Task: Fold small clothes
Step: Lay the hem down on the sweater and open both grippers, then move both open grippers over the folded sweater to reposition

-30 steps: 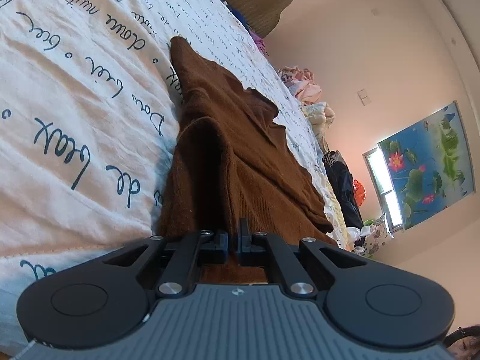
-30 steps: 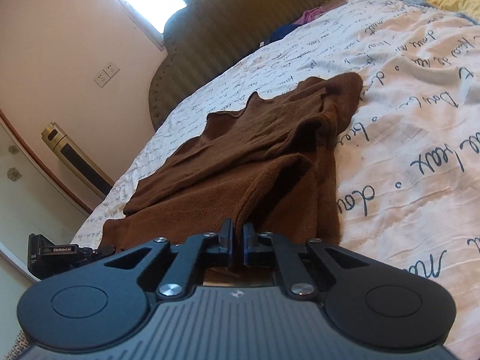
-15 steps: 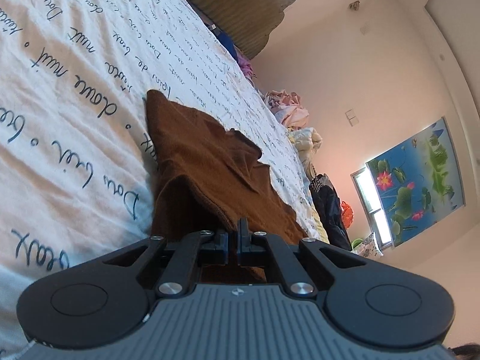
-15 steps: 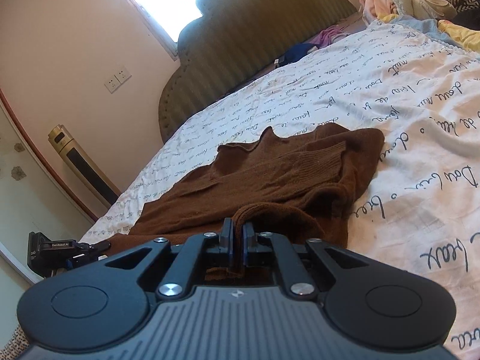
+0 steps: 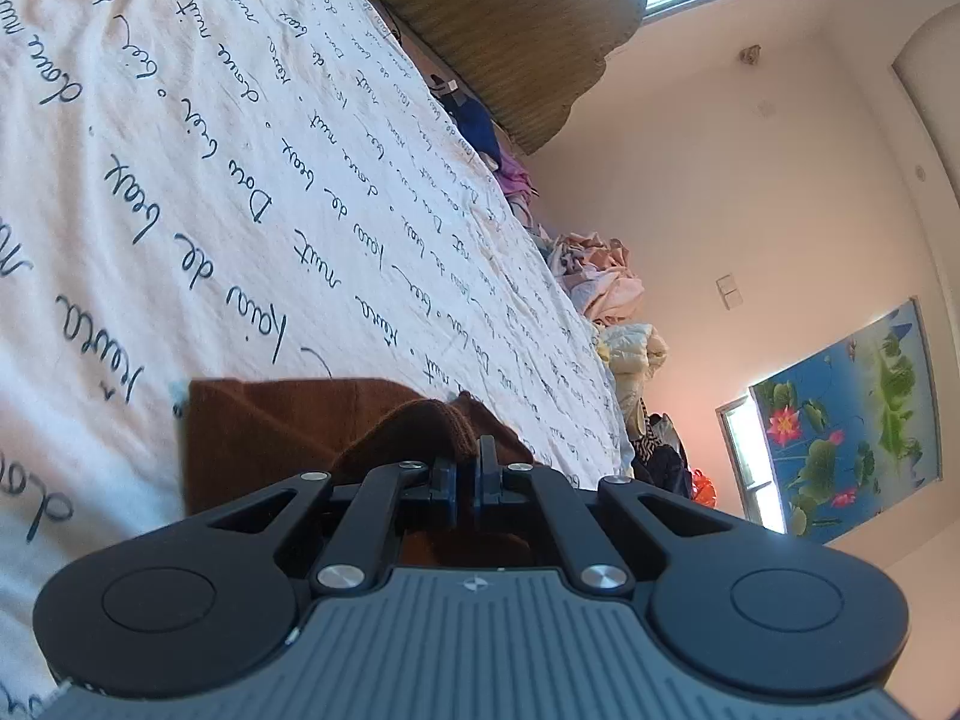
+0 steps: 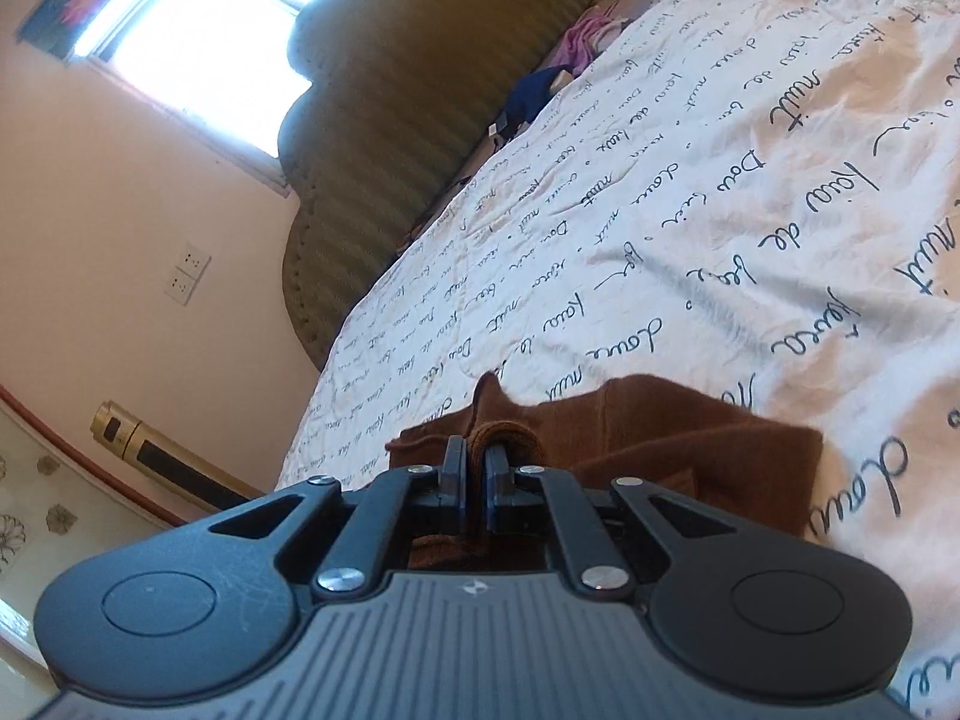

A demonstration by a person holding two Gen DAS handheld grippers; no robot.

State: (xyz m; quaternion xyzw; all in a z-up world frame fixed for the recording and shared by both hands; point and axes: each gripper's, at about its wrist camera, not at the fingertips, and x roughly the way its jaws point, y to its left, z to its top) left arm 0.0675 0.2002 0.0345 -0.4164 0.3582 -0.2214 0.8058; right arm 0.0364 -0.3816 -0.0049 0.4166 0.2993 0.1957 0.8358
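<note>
On the bed, a brown knitted garment [image 5: 270, 426] lies on a white bedspread [image 5: 240, 180] printed with dark handwritten words. Seen from the left wrist camera, the left claw [image 5: 465, 474] is clamped on a raised fold of the brown knit, its two fingers nearly together with the cloth bunched between them, and a flat layer of the garment spreads out to the left of it on the bedspread. Seen from the right wrist camera, the right claw [image 6: 474, 474] is likewise pinched on a rolled edge of the same garment [image 6: 690, 450], with the rest of the cloth lying flat just to the right of the fingers and a small point of fabric sticking up beyond them. Beyond the garment the bedspread [image 6: 720, 210] runs up to a dark green padded headboard [image 6: 408, 120], under a bright window [image 6: 198, 48]. A heap of loose clothes [image 5: 600, 276] sits along the far edge of the bed in the left view, and a blue picture with lotus flowers [image 5: 852, 420] hangs on the wall. A gold and black upright appliance [image 6: 150, 450] stands beside the bed in the right view.
</note>
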